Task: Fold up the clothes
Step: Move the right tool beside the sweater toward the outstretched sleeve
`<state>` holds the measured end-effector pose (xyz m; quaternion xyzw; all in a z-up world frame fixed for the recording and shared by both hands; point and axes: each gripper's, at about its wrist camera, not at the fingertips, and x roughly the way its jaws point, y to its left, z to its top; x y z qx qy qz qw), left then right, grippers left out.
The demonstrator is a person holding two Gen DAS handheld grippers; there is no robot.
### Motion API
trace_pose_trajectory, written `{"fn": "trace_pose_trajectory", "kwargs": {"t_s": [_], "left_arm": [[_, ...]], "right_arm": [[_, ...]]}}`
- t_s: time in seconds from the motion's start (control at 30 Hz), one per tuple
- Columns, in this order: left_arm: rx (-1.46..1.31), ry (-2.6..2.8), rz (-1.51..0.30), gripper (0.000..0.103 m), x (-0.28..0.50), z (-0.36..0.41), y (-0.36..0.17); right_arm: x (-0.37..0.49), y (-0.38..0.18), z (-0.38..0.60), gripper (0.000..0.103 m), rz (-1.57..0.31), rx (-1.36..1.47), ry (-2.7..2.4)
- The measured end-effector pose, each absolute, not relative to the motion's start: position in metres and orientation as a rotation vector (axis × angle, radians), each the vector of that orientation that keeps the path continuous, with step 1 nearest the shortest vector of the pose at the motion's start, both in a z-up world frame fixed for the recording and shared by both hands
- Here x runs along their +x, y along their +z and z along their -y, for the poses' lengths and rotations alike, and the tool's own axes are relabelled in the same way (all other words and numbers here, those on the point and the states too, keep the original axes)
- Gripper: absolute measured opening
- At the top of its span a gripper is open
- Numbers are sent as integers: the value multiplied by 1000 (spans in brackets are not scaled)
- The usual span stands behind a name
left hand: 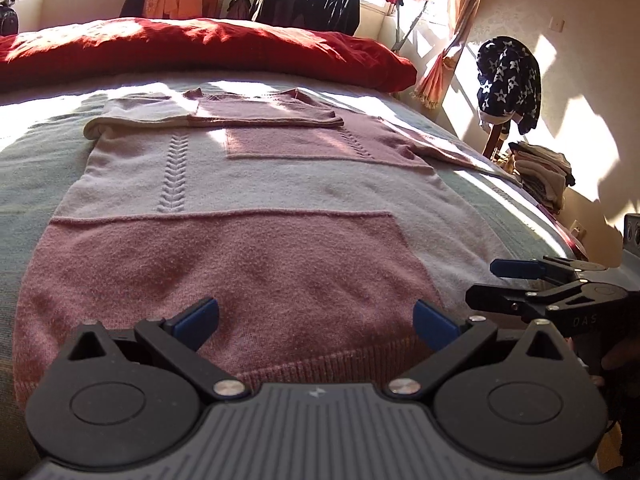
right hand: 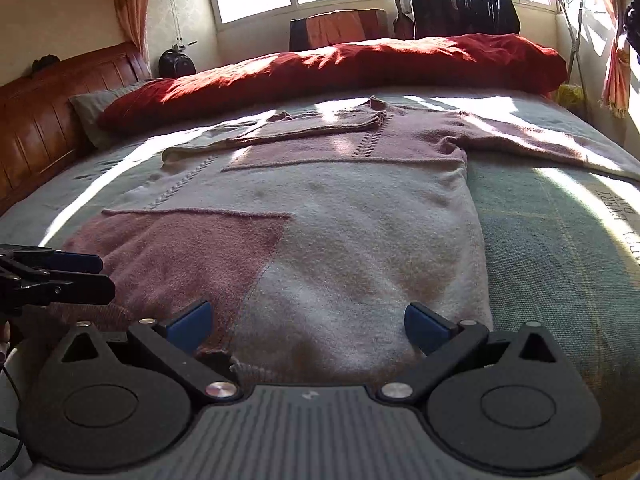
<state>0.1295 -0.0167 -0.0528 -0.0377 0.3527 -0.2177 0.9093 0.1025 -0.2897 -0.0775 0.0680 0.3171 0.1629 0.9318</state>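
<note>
One sweater [left hand: 240, 208], lengthwise, collar pointing away

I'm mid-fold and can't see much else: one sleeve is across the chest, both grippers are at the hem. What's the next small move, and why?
Probably take the right gripper up to the sleeve that lies spread out on the bedcover and fold it across the chest. The other sleeve already lies folded over the sweater, and both grippers, the left gripper too, are open and hold nothing.
</note>
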Motion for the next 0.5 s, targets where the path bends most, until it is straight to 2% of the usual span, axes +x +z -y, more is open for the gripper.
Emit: {"fn": "trace_pose_trajectory", "kwargs": {"t_s": [0.13,0.5], "left_arm": [[-109,-408,-802,102,140,18,-68],[-43,-418,-729,102,146,37,-43]], "right_arm": [[104,-84,295,103,-669,178,335],[107,-66,345,103,-670,372,347]]}}
